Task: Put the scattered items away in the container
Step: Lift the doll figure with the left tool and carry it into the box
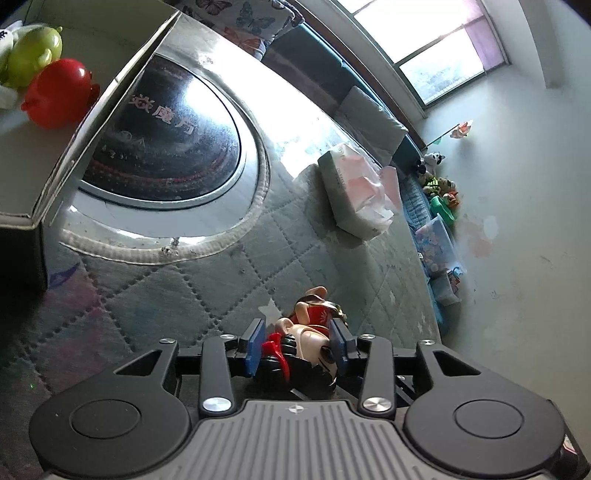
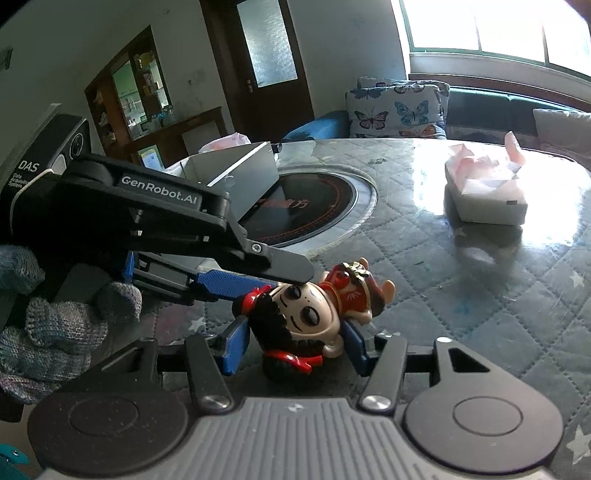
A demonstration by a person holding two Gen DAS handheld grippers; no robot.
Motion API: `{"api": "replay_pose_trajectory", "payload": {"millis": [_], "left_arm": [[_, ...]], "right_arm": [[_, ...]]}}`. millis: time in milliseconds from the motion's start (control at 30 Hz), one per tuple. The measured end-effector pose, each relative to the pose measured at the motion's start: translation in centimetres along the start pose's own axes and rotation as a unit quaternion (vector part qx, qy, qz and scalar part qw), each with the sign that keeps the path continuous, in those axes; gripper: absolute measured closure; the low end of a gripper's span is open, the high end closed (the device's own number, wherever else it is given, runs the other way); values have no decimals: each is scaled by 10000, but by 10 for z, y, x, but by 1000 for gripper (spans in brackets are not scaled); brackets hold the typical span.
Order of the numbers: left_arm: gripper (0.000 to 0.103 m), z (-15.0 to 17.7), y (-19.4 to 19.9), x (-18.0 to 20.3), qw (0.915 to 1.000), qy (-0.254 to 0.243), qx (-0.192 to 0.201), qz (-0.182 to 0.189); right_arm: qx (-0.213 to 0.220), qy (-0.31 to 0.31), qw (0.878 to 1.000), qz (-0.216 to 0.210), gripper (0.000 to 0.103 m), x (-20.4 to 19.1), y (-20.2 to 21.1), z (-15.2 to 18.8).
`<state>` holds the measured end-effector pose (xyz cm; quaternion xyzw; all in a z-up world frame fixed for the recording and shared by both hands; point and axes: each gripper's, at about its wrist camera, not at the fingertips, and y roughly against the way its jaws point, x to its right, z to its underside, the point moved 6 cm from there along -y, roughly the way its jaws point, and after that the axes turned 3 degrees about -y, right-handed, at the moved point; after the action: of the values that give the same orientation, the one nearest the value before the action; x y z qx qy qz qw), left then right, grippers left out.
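A quilted grey cover lies over the round worktop, with a black induction plate set in its middle and a bright window behind. A doll figurine in a red dress lies on its back on the cover at 6 o'clock in both wrist views. The left claw has its blue pads against both sides of the doll's head, pinching it. The right claw is spread, its pads flanking the head; whether they touch cannot be told. The grey box stands at 9 o'clock in the left wrist view, holding a red toy and a green toy. A tissue pack sits at 2 o'clock in the right wrist view.
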<state>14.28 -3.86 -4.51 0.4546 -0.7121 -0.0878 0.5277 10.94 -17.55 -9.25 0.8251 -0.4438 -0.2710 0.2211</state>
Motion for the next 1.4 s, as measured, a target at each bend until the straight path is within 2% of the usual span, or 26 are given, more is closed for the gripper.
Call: {"api": "replay_pose_trajectory", "payload": {"millis": [200, 433, 700, 867, 1100, 1400], "left_arm": [[64, -2, 13, -3, 9999, 48, 123, 57], [64, -24, 57, -6, 9972, 48, 730, 119], [64, -58, 124, -29, 9854, 147, 1694, -78], [64, -77, 151, -59, 9767, 396, 2087, -314], [64, -88, 161, -105, 9703, 737, 2231, -578], [64, -86, 158, -138, 9689, 1038, 2128, -712]], "right_arm": [[4, 96, 9999, -46, 48, -10, 2, -3], [231, 548, 9980, -214, 48, -39, 2, -32], [594, 1290, 9874, -701, 48, -97, -16, -78], [613, 1633, 9793, -1028, 48, -132, -44, -99], [327, 1878, 9712, -1429, 48, -163, -92, -113], [-116, 1983, 9658, -1666, 48, -171, -126, -102]]}}
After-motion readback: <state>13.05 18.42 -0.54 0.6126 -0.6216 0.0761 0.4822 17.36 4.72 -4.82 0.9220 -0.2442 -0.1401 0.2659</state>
